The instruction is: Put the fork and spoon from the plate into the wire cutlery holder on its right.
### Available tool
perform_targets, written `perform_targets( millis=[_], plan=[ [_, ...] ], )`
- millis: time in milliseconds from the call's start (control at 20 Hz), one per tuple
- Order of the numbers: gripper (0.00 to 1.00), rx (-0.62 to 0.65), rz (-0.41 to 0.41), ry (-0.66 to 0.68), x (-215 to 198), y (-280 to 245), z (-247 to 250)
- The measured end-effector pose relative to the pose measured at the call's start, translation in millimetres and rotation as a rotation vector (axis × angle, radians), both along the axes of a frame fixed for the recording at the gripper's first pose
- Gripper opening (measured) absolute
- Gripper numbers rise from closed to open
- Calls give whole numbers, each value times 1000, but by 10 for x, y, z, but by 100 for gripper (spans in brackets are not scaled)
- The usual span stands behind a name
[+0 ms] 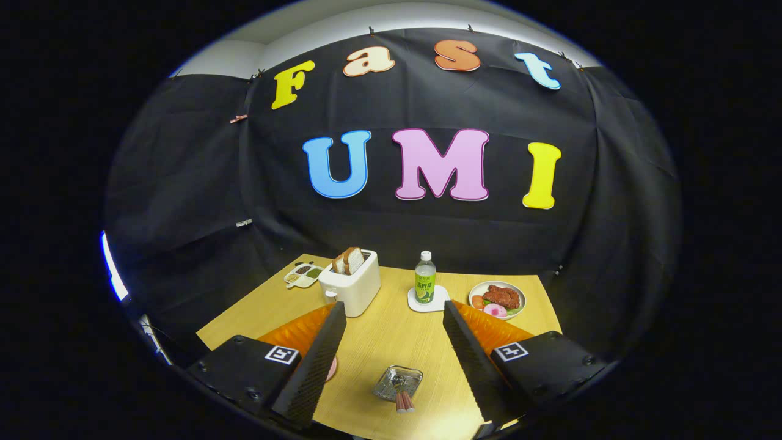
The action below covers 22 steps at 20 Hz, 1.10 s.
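Tool spread wide, gripping nothing, held above the bench. Low in the frame, between the fingers: wire cutlery holder, two pinkish handles sticking out toward the camera. Pink plate mostly hidden behind the left finger. Farther back: toaster with bread, green bottle on a coaster, food plate at right.
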<state>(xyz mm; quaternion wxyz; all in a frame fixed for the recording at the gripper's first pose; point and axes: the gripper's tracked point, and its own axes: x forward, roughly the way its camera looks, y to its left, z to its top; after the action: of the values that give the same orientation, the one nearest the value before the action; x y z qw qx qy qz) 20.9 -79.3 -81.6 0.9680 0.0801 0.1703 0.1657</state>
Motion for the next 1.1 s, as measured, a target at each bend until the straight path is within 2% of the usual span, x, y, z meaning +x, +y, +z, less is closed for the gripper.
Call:
perform_targets(
  millis=[250,1100],
  plan=[
    [99,34,15,-46,17,35,58],
    [99,48,-19,-20,132,-206,-118]
  ],
)
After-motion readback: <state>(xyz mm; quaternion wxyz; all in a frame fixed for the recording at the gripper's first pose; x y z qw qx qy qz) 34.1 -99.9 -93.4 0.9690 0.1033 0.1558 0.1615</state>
